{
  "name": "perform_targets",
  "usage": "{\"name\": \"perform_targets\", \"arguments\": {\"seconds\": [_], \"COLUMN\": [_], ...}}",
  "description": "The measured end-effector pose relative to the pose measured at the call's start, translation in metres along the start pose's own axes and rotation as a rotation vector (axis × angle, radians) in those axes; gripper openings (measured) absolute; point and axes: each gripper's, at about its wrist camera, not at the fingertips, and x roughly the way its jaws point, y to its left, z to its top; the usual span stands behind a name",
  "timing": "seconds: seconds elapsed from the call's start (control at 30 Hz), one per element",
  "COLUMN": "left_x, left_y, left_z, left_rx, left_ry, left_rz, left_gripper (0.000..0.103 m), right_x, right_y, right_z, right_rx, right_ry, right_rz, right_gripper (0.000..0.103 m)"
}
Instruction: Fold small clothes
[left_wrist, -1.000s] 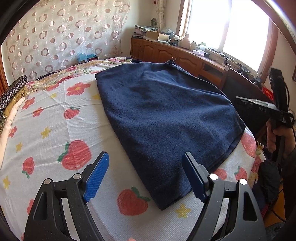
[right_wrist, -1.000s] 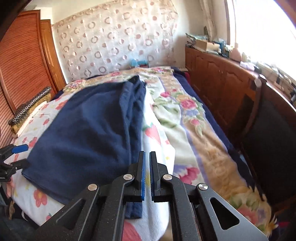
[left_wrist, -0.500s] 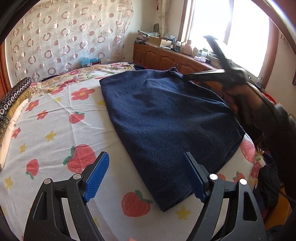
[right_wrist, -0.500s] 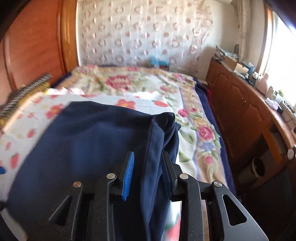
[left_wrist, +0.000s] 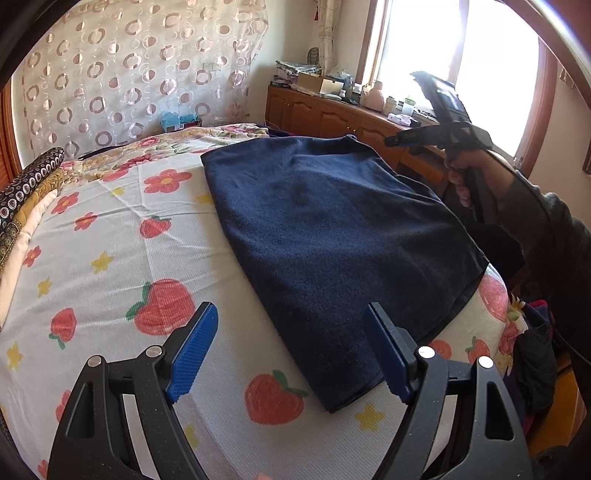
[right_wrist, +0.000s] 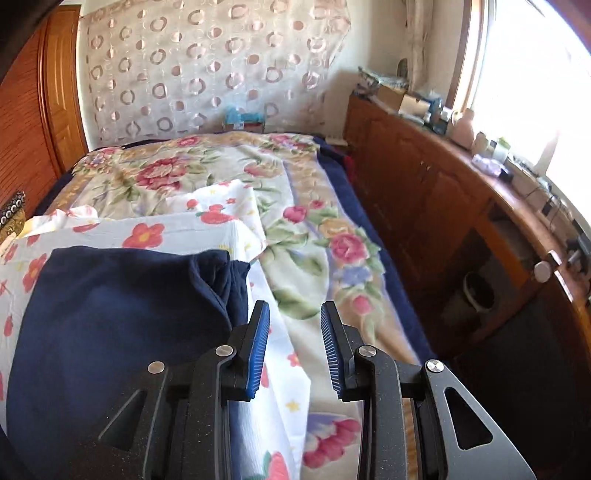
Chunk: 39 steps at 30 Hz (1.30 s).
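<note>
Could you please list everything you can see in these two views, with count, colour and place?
garment: one, navy blue, lying flat on the strawberry sheet, nothing gripping it
strawberry sheet: one, white with red berries and flowers, spread over the near part of the bed
floral blanket: one, cream with pink roses, under the sheet and reaching to the far end of the bed
curtain: one, pale with ring pattern, on the wall behind the bed
cabinet: one, brown wood, along the window side, its top cluttered with small items
wardrobe: one, brown wood, opposite side of the bed
left tool: one, black with blue pads, open, over the garment's near corner
right tool: one, black with blue pads, open, empty, beside the garment's far edge
hand: one, holding the right tool's handle
</note>
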Motion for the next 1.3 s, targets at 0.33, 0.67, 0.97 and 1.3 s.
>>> {"name": "perform_targets", "arguments": {"seconds": [0.33,0.67,0.97,1.3], "left_x": [0.001,0.0,0.001,0.003], "left_y": [-0.001,0.002,0.0,-0.001], "left_z": [-0.002,-0.004,0.0,0.0], "left_rx": [0.001,-0.001,0.002,0.015], "left_ry": [0.01,0.009,0.008,0.02], "left_rz": [0.001,0.002,0.005,-0.002], "left_gripper": [0.081,0.081,0.081,0.081], "right_x": [0.025,0.062,0.018,0.045], "right_y": [0.033,-0.015,-0.008,-0.045], "right_z": [0.014,0.049,0.039,0.023], "right_rx": [-0.101,0.086,-0.005,0.218], "right_ry": [0.0,0.051,-0.018,0.073], "right_rz": [0.138,0.054,0.057,0.289], "right_gripper": [0.031,0.018,0.043,0.047]}}
